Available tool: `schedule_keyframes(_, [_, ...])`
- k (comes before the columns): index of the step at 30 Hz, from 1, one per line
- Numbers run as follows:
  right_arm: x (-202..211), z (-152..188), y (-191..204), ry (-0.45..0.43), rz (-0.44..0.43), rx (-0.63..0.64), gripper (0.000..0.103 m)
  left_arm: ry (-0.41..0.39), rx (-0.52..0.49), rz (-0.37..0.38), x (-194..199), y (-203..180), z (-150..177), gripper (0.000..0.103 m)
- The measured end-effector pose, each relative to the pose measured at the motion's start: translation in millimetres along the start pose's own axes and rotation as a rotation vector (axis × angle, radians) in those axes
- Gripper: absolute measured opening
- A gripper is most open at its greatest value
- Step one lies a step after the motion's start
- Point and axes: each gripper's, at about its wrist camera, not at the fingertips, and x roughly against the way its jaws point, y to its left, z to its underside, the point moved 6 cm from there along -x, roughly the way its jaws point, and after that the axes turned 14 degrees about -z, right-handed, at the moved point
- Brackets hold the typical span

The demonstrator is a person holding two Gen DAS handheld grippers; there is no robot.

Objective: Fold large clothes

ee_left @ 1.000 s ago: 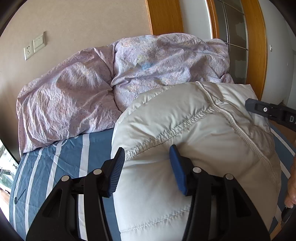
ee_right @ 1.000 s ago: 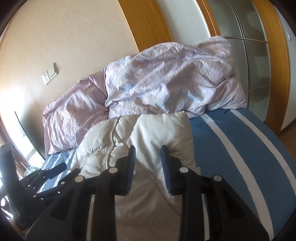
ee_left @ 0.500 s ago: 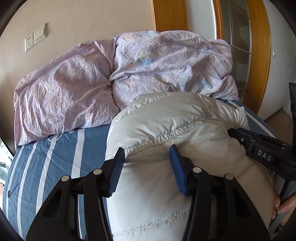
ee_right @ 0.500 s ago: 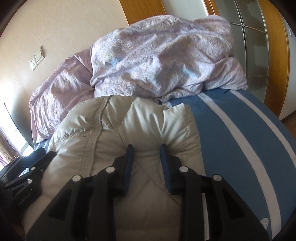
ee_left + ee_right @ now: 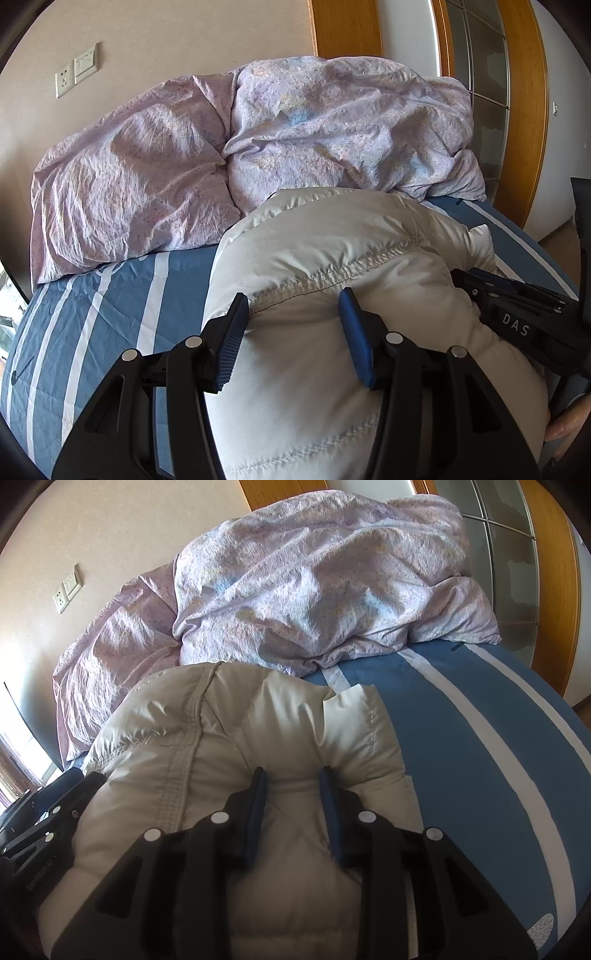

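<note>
- Left hand-held gripper (image 5: 291,334) has its blue pads pressed into a thick bulge of the white puffy jacket (image 5: 332,266), pinching it just below a stitched seam.
- Right hand-held gripper (image 5: 293,812) pinches a narrower fold of the same jacket (image 5: 221,731), its pads sunk into the padding near the jacket's right edge.
- Both grippers point down at a slant toward the bed.
- Seen from the left wrist, the right gripper's black body, marked "DAS", lies against the jacket's right side, with fingers (image 5: 567,421) of the person's hand at the lower right edge.
- Seen from the right wrist, the left gripper's black frame shows at the lower left, touching the jacket.
- Jacket lies bunched and rounded on the blue sheet (image 5: 110,295) with white stripes, filling the near middle of the bed.
- Its far edge touches, or nearly touches, the crumpled lilac duvet (image 5: 325,140) heaped at the head of the bed.
- Right of the jacket the sheet (image 5: 480,738) is bare.
- Behind the duvet stand a beige wall with a socket and switch (image 5: 75,74), and a wooden-framed glass door (image 5: 487,92).
</note>
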Motion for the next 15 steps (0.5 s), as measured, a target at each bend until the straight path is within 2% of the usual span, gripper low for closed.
schedule_keyframes(15, [-8.5,0.6,-2.0,0.003,-0.001,0.001,0.03,-0.028,0.022,-0.013,-9.3,-4.1,4.0,0.054])
